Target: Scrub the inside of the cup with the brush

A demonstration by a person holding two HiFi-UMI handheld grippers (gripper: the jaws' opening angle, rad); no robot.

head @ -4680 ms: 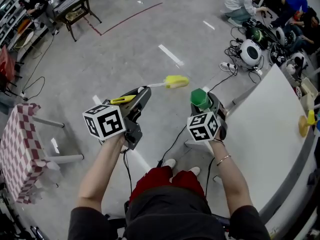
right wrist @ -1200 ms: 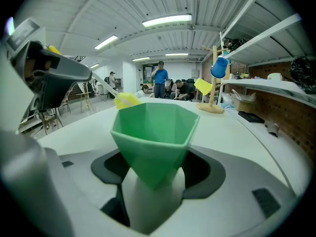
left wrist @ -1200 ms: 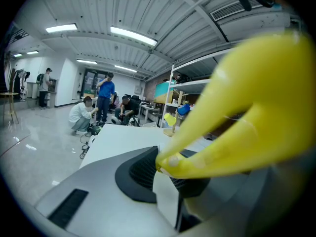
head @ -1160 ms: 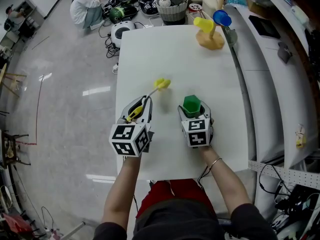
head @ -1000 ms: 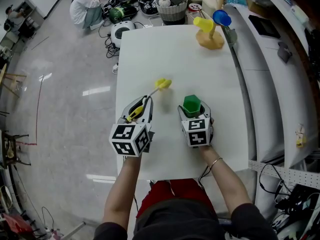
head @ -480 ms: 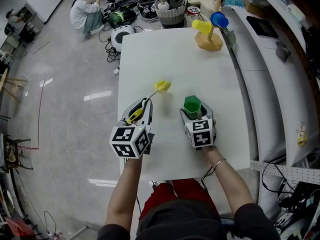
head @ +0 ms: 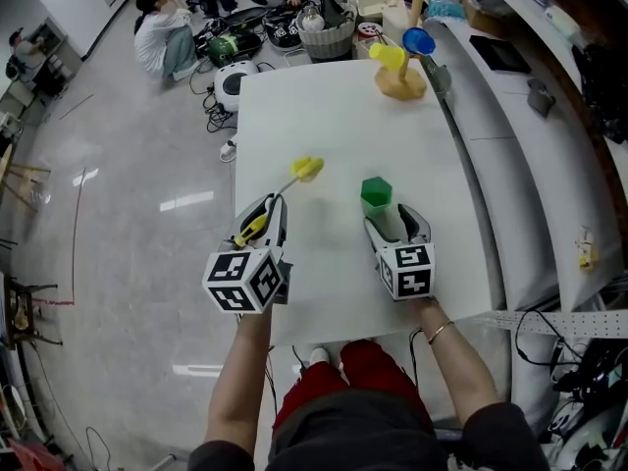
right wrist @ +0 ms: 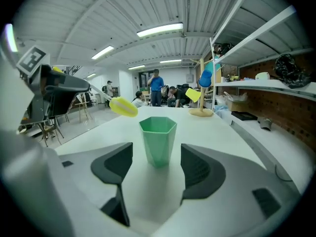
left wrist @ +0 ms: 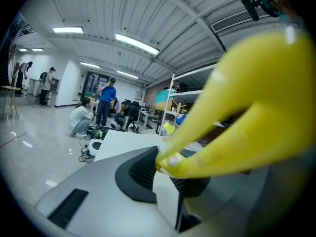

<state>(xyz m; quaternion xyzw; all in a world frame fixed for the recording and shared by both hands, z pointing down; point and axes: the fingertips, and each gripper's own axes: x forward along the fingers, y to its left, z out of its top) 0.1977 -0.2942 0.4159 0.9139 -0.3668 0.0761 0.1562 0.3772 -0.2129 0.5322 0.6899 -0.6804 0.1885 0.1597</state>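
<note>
A green hexagonal cup (head: 376,193) stands upright on the white table (head: 314,106). My right gripper (head: 397,226) is open just behind it, and the cup (right wrist: 158,139) sits free a little ahead of the jaws, touching neither. My left gripper (head: 265,219) is to the cup's left, shut on the yellow handle of the brush (left wrist: 237,98). The brush's yellow head (head: 306,169) sticks out forward over the table, left of the cup. That head (right wrist: 123,106) also shows in the right gripper view, in the air to the cup's left.
A wooden stand (head: 400,67) with a yellow and a blue cup stands at the table's far right. A basket (head: 326,32) and cables lie beyond the far edge, near a crouching person (head: 162,37). A grey counter (head: 510,165) runs along the right.
I came from the open floor to the table. The right gripper has let go of the green cup and drawn back toward me; the cup now stands alone. The left gripper still holds the brush.
</note>
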